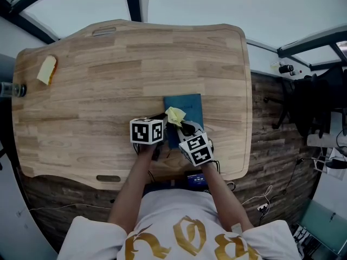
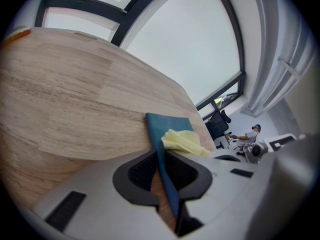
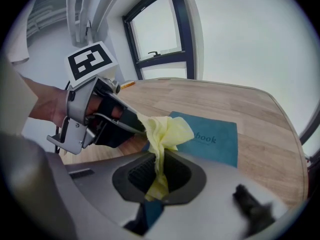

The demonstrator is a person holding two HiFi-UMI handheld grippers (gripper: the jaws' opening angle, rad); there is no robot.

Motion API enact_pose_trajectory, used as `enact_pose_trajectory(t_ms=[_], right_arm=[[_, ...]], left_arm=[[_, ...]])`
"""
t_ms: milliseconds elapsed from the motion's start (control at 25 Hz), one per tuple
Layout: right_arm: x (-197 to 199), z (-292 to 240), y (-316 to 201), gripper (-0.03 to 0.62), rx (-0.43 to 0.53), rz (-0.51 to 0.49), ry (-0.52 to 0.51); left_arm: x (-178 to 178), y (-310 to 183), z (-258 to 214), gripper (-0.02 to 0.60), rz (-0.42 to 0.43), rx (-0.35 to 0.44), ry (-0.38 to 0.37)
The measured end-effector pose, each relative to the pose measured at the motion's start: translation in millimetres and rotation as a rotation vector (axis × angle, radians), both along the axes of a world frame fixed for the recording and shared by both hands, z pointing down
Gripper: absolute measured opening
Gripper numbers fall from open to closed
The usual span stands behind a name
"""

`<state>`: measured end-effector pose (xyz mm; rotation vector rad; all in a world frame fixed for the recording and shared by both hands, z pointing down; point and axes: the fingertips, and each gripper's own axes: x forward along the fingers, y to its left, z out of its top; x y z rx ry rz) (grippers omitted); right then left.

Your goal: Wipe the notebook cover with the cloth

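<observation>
Wooden table [image 1: 81,91] bears notebook [image 1: 190,104], partly hidden by cloth [image 1: 175,115]

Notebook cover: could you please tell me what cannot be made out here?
- Head view: the notebook has its near edge hidden under the left gripper and right gripper.
- Right gripper view: the cloth covers the start of the cover's print; only "book" reads.
- Left gripper view: the cover shows at a shallow slant, partly under the cloth.

Pale wooden table [image 1: 108,64] on dark plank floor [image 1: 274,145]; dark-framed windows [image 3: 157,31] beyond far edge; black office chair [image 2: 218,124] off right edge.
</observation>
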<state>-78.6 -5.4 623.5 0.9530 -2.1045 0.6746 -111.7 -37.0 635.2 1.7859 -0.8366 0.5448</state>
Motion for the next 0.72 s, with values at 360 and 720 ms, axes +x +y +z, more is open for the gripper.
enact_pose_trajectory(t_ms=[360, 720], right_arm=[[0.9, 1.0, 12.4, 0.037, -0.012, -0.014, -0.003], [-4.6, -1.3, 32.1, 0.037, -0.046, -0.051, -0.057]], left_arm=[[0.1, -0.2, 0.3, 0.060, 0.000, 0.002, -0.003], [-0.4, -2.4, -4.1, 0.060, 0.000, 0.015, -0.009]])
